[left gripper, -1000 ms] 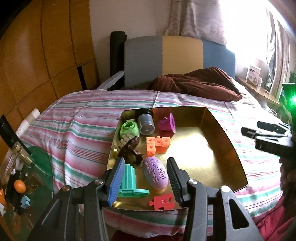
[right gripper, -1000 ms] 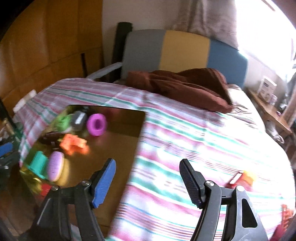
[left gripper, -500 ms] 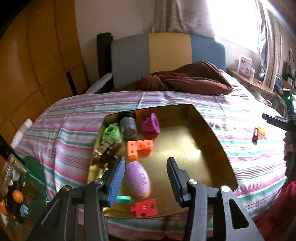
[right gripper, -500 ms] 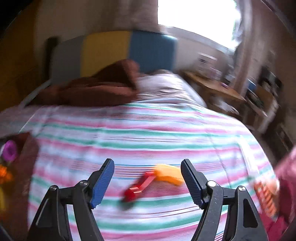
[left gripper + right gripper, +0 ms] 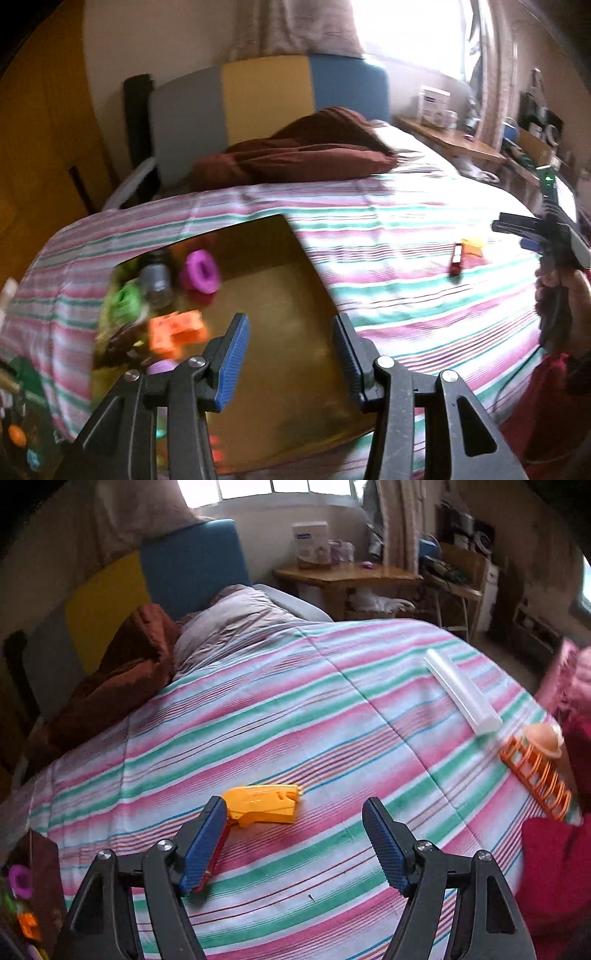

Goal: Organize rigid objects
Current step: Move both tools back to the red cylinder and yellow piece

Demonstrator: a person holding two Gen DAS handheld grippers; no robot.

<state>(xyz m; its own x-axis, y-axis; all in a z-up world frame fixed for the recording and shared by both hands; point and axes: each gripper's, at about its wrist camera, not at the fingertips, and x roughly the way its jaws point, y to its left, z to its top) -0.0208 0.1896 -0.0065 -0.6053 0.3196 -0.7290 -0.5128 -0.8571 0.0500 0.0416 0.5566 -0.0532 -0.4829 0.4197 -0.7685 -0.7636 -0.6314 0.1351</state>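
A gold tray [image 5: 295, 280] on the striped bed holds a magenta ring [image 5: 201, 271], a grey jar [image 5: 157, 282], a green piece [image 5: 123, 301] and orange blocks [image 5: 177, 330], all blurred. My left gripper [image 5: 290, 319] hangs open over the tray's bare floor, holding nothing. A yellow toy [image 5: 262, 805] with a red part lies on the bedspread, also visible from the left wrist as the yellow toy [image 5: 469, 247]. My right gripper [image 5: 295, 845] stands open just short of it, with nothing between its fingers; its left finger hides the red part. A hand holds that right gripper [image 5: 517, 234] at the far right.
A white tube [image 5: 461, 694], an orange rack [image 5: 535, 775] and a peach-capped bottle [image 5: 543, 738] lie on the bed's right side. A brown blanket [image 5: 295, 158] is bunched by the headboard. The tray's corner [image 5: 40, 867] shows at lower left. A wooden side table [image 5: 347, 576] stands beyond the bed.
The right gripper swung right from over the tray to the yellow toy and rolled. The left gripper shifted right, so the tray's toys now sit to its left.
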